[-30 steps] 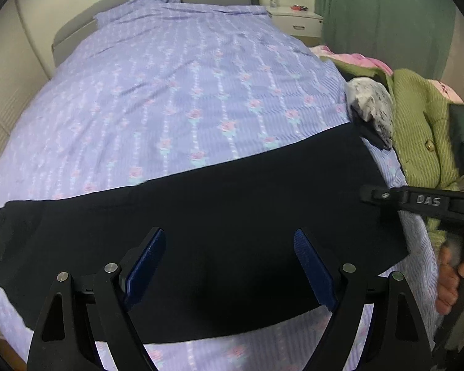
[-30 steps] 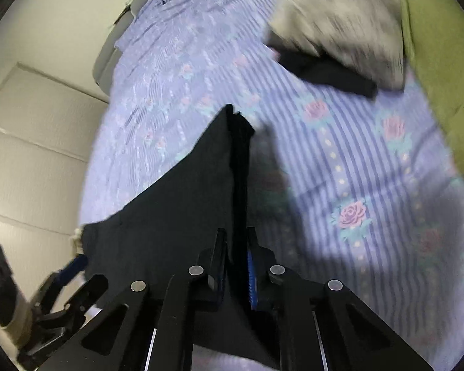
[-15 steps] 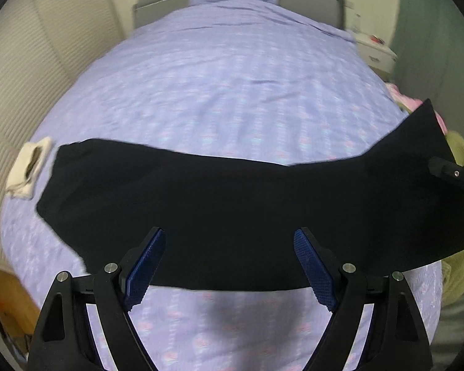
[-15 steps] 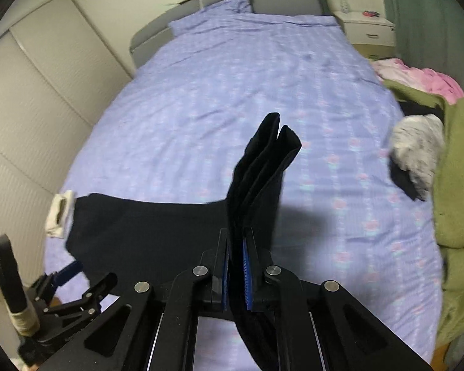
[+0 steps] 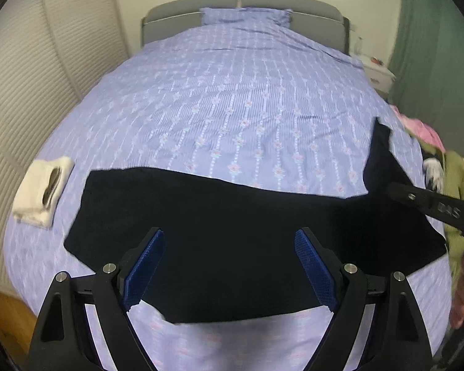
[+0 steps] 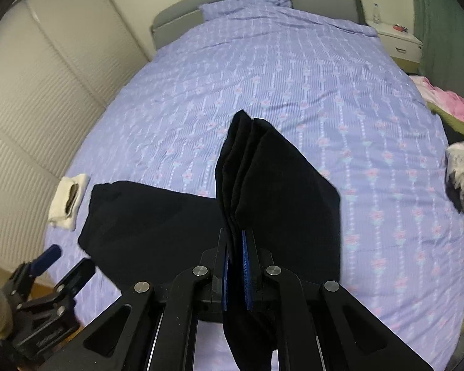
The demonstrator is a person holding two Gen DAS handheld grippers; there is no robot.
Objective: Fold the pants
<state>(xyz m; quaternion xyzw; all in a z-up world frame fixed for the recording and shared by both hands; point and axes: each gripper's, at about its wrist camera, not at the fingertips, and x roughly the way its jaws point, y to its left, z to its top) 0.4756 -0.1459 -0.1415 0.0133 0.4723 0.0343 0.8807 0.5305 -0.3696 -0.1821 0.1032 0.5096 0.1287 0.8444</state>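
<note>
With the right gripper (image 6: 235, 275) clamping the raised pants (image 5: 232, 232) end and the left gripper (image 5: 229, 275) spread empty, carry that end squarely across, edges aligned.

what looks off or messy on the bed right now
Nothing is damaged or spilled. The black pants lie across the bed with one end lifted, pinched in the right gripper. The left gripper is open. A heap of clothes clutters the bed's right edge.
</note>
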